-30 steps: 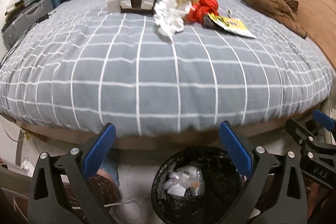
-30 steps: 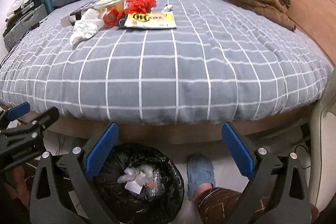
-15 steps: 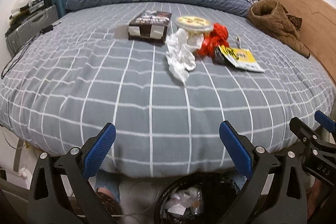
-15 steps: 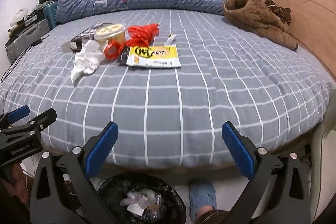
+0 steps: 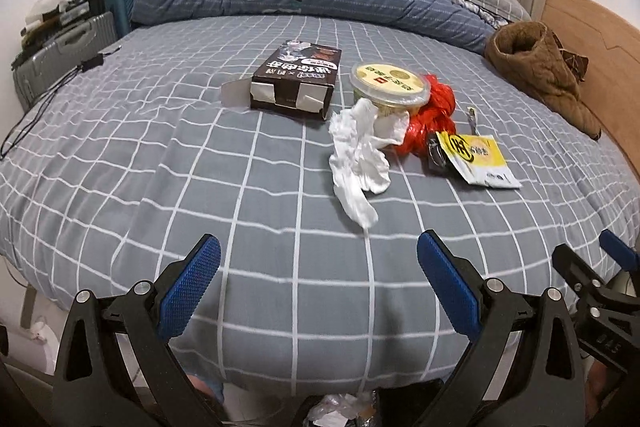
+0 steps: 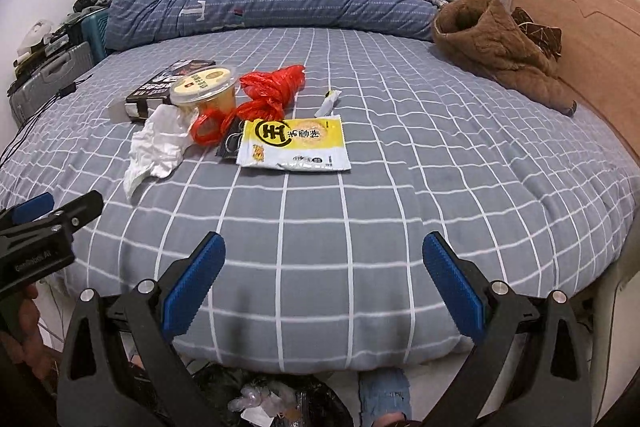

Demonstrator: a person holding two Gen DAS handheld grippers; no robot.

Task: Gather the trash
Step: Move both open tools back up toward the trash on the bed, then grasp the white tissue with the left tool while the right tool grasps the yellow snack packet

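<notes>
Tools both wide open, empty, left tool (image 5: 318, 281), right tool (image 6: 324, 277), slipper (image 6: 384, 397) only in right view.

Grey white-checked bedspread (image 5: 200, 155), red bag (image 6: 272, 95), yellow packet (image 6: 296, 143), blue-padded tool (image 5: 318, 291).

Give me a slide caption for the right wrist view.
Open right gripper faces a bed strewn with trash.

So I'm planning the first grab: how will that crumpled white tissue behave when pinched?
The crumpled white tissue looks soft and thin, so it will probably collapse between the fingers and dangle limply. It seems very light, likely lifting without effort. One end lies against the lidded plastic cup, so pulling it may nudge that slightly.
</notes>
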